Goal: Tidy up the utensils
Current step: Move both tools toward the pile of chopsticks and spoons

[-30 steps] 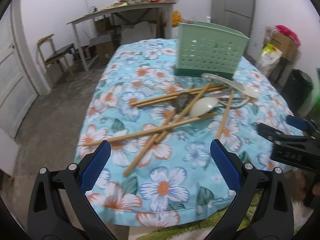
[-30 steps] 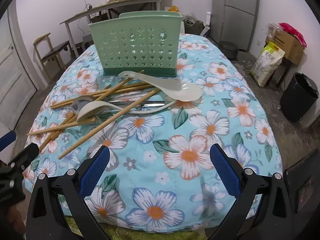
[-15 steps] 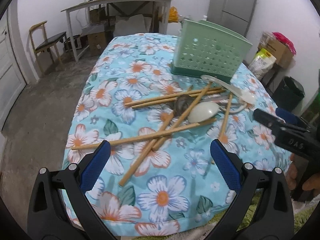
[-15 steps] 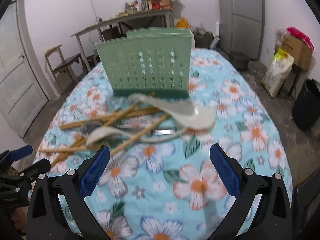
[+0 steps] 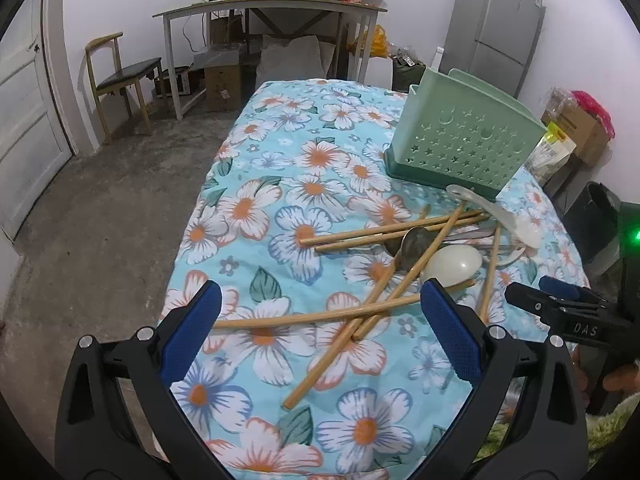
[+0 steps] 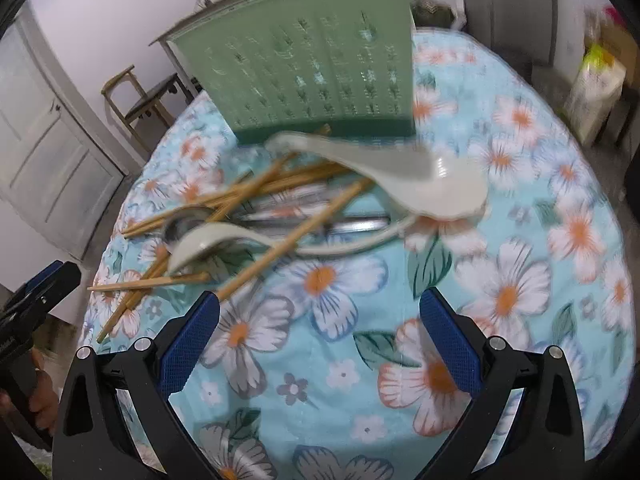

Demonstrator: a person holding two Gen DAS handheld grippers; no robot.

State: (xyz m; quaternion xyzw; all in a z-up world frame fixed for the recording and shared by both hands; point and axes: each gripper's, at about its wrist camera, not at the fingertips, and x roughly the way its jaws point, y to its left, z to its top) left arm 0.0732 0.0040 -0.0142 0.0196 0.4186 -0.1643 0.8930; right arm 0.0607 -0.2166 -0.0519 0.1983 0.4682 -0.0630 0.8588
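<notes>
Both tongs stand wide open with nothing between their blue pads. The left tongs (image 5: 320, 320) hang over the near left part of the surface (image 5: 280, 152), which is covered by a blue flowered cloth, and look along it toward the pile of utensils. The right tongs (image 6: 318, 326) hang over the near middle of the cloth; their view is blurred. From the left wrist camera the right tongs also show at the right edge, side-on, with part of a hand below them.

A loose heap of wooden chopsticks (image 5: 396, 234) lies crossed on the cloth, some pointing left, some toward the near edge. Mixed in with them are a metal spoon (image 5: 414, 242), its bowl under one chopstick, and a small white spoon (image 6: 212, 242) lying bowl-down just beside it. A large white ladle-like spoon (image 6: 436, 188) rests on the far right of the heap, its handle end close to the base of the holder. Something flat and metallic (image 6: 352, 224) lies under the chopsticks; I cannot tell what it is.

A green perforated utensil holder (image 5: 460, 140) stands upright on the far side of the heap, toward the right.
</notes>
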